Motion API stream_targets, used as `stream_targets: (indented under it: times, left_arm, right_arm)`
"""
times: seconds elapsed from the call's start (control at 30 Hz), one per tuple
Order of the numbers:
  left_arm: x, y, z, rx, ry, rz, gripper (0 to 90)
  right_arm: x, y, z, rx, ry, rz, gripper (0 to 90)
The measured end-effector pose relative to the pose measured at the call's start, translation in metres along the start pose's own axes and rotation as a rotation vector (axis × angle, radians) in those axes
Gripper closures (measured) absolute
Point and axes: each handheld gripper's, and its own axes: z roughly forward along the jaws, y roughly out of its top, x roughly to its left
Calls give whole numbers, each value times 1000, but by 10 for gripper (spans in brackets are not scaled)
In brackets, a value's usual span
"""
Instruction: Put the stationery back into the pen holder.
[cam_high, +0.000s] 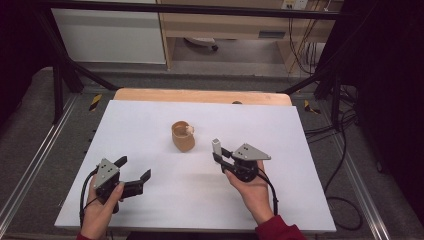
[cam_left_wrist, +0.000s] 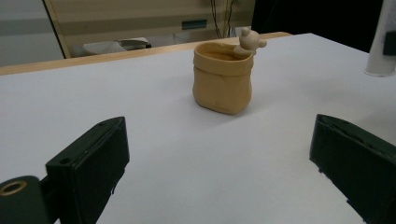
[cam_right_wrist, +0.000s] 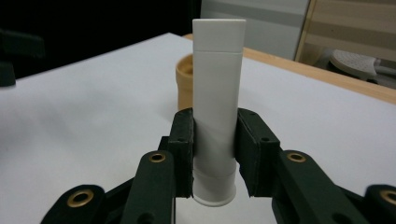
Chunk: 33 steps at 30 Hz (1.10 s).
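White upright plastic tube sits clamped in the right gripper. Left gripper gapes wide near a tan sack-shaped ceramic cup.

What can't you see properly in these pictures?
- Inside of the tan cup: in the left gripper view its own rim hides the bottom.
- The white tube: its middle is covered by the right gripper jaws in the right gripper view, and it is tiny in the high view.
- The little figure on the cup's rim: too small and blurry for details.
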Motion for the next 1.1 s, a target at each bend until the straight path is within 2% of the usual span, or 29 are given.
stream_targets:
  times: [0.1, 0.2, 0.5, 0.7, 1.1]
  left_arm:
    - [1, 1, -3, -9, 12, 6, 49]
    - [3, 1, -4, -10, 16, -2, 50]
    - [1, 0, 0, 17, 11, 2, 51]
    - [2, 0, 0, 17, 21, 2, 52]
    - [1, 0, 2, 22, 8, 0, 53]
  right_arm:
    - [4, 12, 12, -19, 7, 1, 688]
    - [9, 23, 25, -40, 20, 27, 688]
    - [15, 54, 58, -70, 29, 26, 688]
    - [15, 59, 73, -96, 32, 35, 688]
    - [9, 77, 95, -112, 7, 35, 688]
